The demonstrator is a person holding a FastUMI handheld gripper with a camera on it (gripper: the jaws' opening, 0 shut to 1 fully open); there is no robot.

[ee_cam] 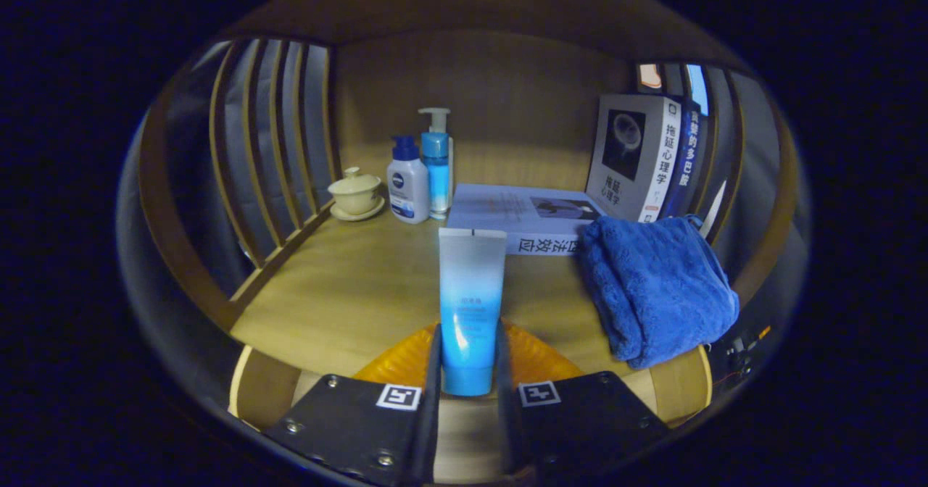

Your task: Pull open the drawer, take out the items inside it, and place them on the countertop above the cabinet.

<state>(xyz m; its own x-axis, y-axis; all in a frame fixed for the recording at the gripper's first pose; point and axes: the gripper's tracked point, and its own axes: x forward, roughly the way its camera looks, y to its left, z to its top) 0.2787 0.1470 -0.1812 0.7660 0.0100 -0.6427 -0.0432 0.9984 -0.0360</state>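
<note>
The tube point(471, 306) between the gripper point(470, 385) fingers fades from pale grey-white at its crimped top to bright blue at the cap end. The countertop point(348, 291) is honey-coloured wood with faint grain, as are the back panel and side slats. The towel point(656, 291) near the right edge is deep blue and nubbly. The flat book point(518, 215) is pale lilac-grey with dark lettering; the upright book point(634, 157) is grey with a black picture. At the back left, the cup point(355, 191) is cream, one bottle point(408, 182) white with a dark blue cap, and the pump bottle point(437, 168) light blue with a white pump.
</note>
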